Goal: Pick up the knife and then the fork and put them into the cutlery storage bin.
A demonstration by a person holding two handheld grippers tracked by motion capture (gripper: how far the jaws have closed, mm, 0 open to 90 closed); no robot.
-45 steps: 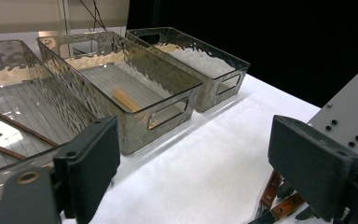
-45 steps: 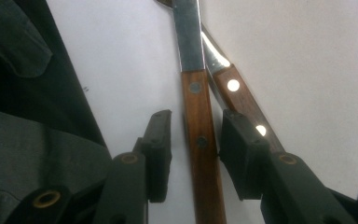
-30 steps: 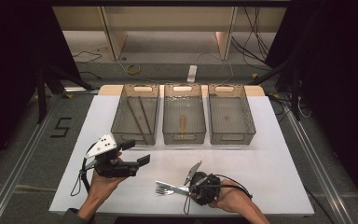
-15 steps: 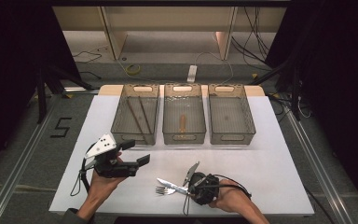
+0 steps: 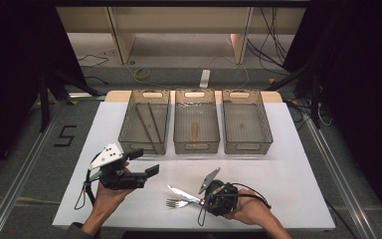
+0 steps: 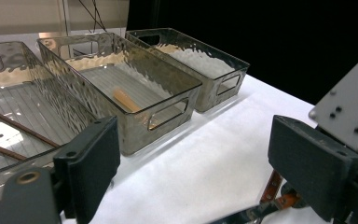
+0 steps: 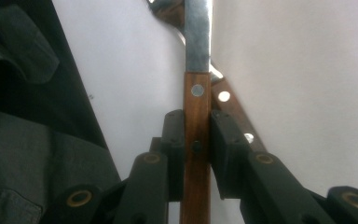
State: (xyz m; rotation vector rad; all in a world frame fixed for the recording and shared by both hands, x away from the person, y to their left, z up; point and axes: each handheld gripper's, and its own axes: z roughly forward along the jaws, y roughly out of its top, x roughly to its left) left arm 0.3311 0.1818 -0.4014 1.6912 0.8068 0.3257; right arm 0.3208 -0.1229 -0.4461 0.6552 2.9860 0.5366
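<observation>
A knife with a wooden handle (image 7: 196, 107) and a steel blade (image 5: 181, 193) is between the jaws of my right gripper (image 7: 196, 126), which have just been closing and now press on both sides of the handle. In the high view this gripper (image 5: 205, 199) is low over the white table, near its front edge. A fork (image 5: 176, 203) lies on the table beside the knife, its riveted wooden handle (image 7: 228, 105) just under the right jaw. My left gripper (image 5: 144, 162) hovers to the left, open and empty (image 6: 193, 158), facing the bins.
Three clear plastic bins stand in a row at the back of the table. The left bin (image 5: 124, 130) holds two thin brown sticks (image 5: 149, 124). A small wooden piece (image 5: 195, 130) lies in the middle bin (image 5: 197, 148). The right bin (image 5: 248, 148) stands beside them.
</observation>
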